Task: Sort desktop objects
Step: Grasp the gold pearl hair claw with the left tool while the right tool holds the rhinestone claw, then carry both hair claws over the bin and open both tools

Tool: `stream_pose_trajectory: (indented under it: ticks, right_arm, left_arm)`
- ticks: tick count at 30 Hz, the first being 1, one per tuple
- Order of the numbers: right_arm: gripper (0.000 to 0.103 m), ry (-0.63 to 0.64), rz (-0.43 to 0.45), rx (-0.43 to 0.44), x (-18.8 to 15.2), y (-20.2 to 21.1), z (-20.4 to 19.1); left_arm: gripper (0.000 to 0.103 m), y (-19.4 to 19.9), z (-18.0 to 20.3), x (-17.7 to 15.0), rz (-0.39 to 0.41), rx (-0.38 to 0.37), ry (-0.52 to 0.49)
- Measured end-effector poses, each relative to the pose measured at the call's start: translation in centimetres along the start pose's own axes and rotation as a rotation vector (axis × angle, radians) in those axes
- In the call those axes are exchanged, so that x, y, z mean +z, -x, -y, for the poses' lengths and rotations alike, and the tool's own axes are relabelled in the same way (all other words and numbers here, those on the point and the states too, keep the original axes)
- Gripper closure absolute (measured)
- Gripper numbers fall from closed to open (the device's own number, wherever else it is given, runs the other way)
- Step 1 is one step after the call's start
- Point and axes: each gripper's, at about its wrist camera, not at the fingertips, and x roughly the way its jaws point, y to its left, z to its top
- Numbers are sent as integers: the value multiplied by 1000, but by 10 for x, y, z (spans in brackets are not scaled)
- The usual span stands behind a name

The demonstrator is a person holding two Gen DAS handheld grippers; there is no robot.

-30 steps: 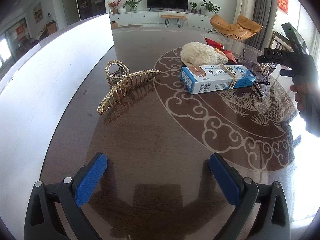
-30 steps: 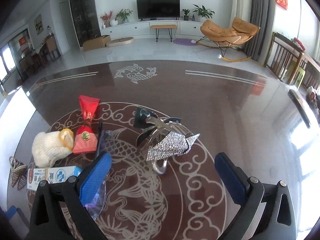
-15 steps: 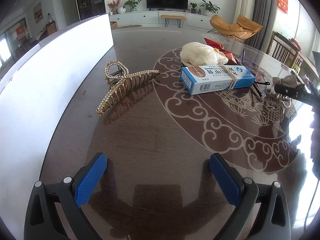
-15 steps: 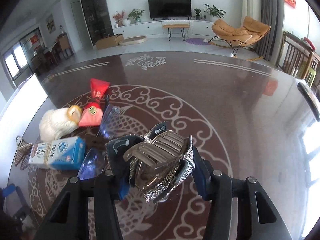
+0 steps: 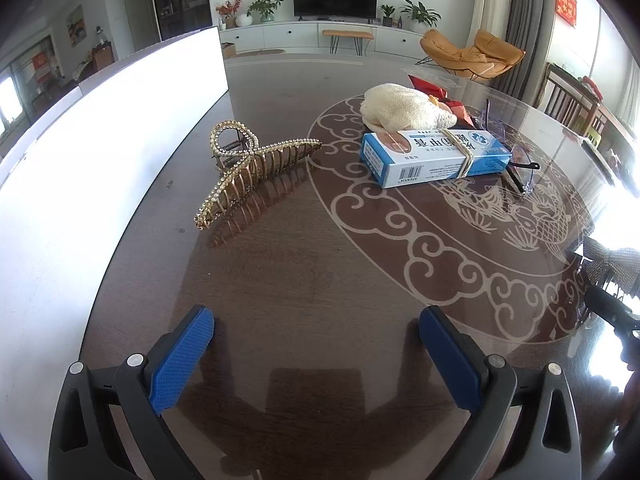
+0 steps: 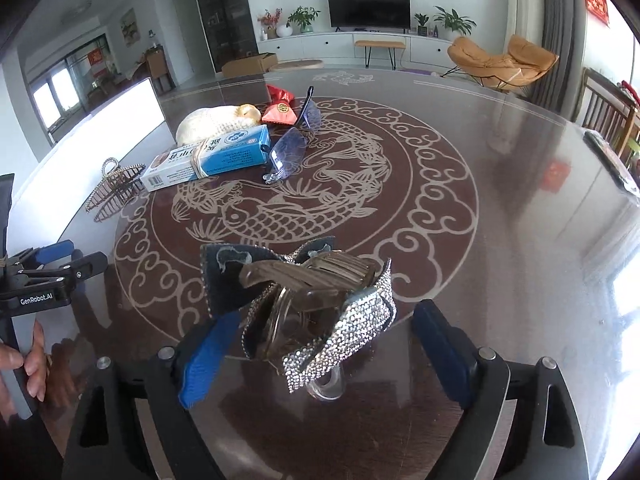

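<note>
A sparkly bow hair clip (image 6: 316, 312) sits on the dark glass-topped table (image 6: 500, 184), at the near rim of the fish pattern, right between the blue pads of the right gripper (image 6: 320, 356). Its jaws have just been opening and now stand spread; the right pad is clear of the clip, while the left pad is at the bow's edge, and I cannot tell whether it touches. The clip's clear plastic end rests on the glass.

Farther back lies a blue and white box (image 6: 208, 158) bound with a rubber band, with a pair of glasses (image 6: 294, 144) just beside it, a cream knitted bundle (image 6: 212, 122) behind it and a red pouch (image 6: 280, 110) next to that. A gold claw clip (image 5: 252, 172) lies well apart on the left, near a white board (image 5: 100, 152).

The left gripper (image 5: 316, 356) hovers over bare table with its jaws spread and nothing between them. A hand (image 6: 24, 364) grips its handle.
</note>
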Motion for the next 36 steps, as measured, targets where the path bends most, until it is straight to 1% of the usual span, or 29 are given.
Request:
stream_pose_trajectory:
  ticks: [2,4,6,8,12,15,18,21,22,23,24,26,28,30,32,34,35,36]
  right_arm:
    - [8,32,-18,-22,1,-5,-3]
    - [1,71,-37,-45,1,-9,-11]
    - [0,74,-39,-36,1,-9,-10]
    - [0,73,-39,-33,1,-8,-9]
    - [0,73,-39,-34,1,-8,-9]
    - [0,73,-39,-34,1,-8,-9]
    - [0,73,-39,-34,1,-8,-10]
    - [0,73,-39,-34,1,-8,-10]
    - [0,73,-39,-34,1,-8,-10]
    - [0,73,-39,-34,1,-8,-10]
    - [0,73,-39,-34,1,-8,-10]
    - [0,73,-39,-34,1,-8,-10]
    - [0,73,-39,-34,1,-8,-11]
    - [0,72,-39,-34,1,-8,-11]
    - [0,72,-39,-34,1,-8,-11]
    - [0,72,-39,-35,1,-8,-11]
    - [0,72,-39,-34,1,-8,-11]
    - [0,72,-39,-34,1,-8,-11]
  left_arm:
    - [0,1,-3,-2,-9,2,2]
    - [0,-1,-12,0,-26,22,33]
    - [0,-6,-26,8,-34,49,75]
    - [0,-16,-38,23,-47,58,90]
    - [0,-41,-50,59,-104,20,31]
    - [0,-57,-53,82,-128,-10,-17]
    - [0,-69,-47,98,-127,-39,-68]
    - [0,-74,-41,105,-96,-45,-94]
    - [15,-71,-39,104,-66,-47,-104]
    - [34,-67,-38,103,-39,-56,-104]
    - [41,-64,-35,102,-31,-63,-98]
    - [41,-57,-32,94,-22,-65,-90]
    - [41,-47,-28,76,-10,-43,-86]
    - [41,-36,-27,60,-6,-40,-48]
    - [41,-24,-26,46,-6,-54,-2]
    - [41,-11,-25,36,9,-61,29]
    - [44,-5,-25,33,21,-61,36]
    - [44,0,-25,30,21,-58,41]
